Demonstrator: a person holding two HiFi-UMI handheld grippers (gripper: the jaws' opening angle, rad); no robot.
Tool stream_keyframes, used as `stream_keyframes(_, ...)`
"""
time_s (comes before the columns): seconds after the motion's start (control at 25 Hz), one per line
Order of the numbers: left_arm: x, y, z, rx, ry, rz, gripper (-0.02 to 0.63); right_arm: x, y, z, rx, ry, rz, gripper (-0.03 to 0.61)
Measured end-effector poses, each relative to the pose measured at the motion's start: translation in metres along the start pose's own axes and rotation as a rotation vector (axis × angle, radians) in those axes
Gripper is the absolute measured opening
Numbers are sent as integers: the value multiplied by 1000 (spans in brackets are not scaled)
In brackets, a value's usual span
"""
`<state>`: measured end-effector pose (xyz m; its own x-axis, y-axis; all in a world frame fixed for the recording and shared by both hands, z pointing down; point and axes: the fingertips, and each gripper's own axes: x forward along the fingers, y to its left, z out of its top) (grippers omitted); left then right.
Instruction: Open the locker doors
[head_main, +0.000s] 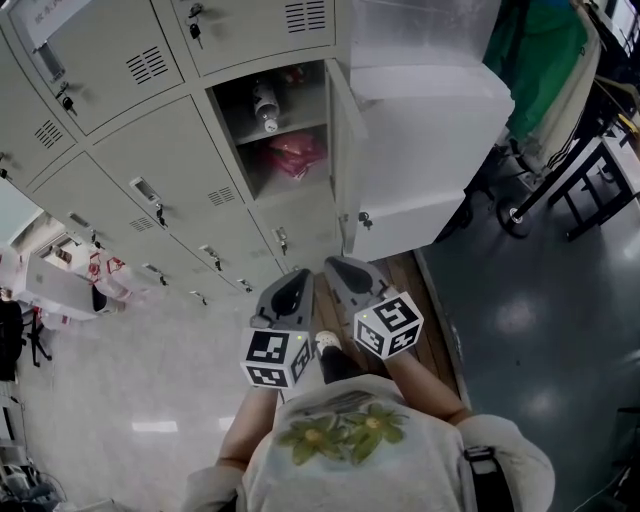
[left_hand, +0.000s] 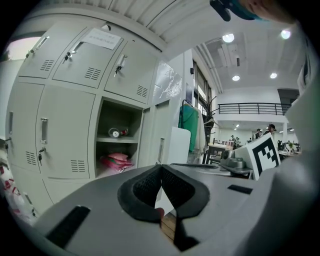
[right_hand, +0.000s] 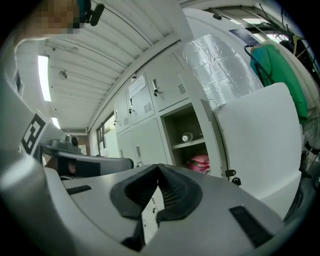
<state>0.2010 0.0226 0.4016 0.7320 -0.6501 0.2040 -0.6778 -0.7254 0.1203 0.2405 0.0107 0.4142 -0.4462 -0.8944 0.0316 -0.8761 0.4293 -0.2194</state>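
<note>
Pale grey metal lockers (head_main: 120, 150) with louvred vents, slim handles and dangling keys, nearly all shut. One door (head_main: 345, 150) swung fully outward at the right end of the bank, seen edge-on from the head view, with a key (head_main: 365, 218) hanging near its lower edge. Beside it an exposed compartment (head_main: 235, 110) split by a shelf: bottle (head_main: 265, 106) lying above, pink bag (head_main: 292, 155) below. Just right of the door, a large white panel (head_main: 430, 160). Both forearms held low and close together in front of the open locker, well apart from it. Left gripper (head_main: 296, 278) pointing toward the lockers, clenched, pads meeting with nothing between. Right gripper (head_main: 338, 265) just beside it, roughly level, likewise clenched on nothing, apart from every door.
</note>
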Motion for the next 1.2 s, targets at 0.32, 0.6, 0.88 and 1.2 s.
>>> stream_keyframes(0.32, -17, -1, -1, 19, -13, 2, 29, 6, 23, -12, -6, 29, 46, 31)
stream_keyframes(0.6, -30, 26, -8, -15, -2, 75, 29, 28, 41, -21, -8, 62, 104, 31)
stream_keyframes(0.88, -39, 71, -11, -51, 0, 189, 29, 68, 58, -33, -7, 105, 190, 31)
stream_keyframes(1.2, -41, 128, 0, -71, -17, 308, 29, 127, 74, -32, -24, 124, 299, 31)
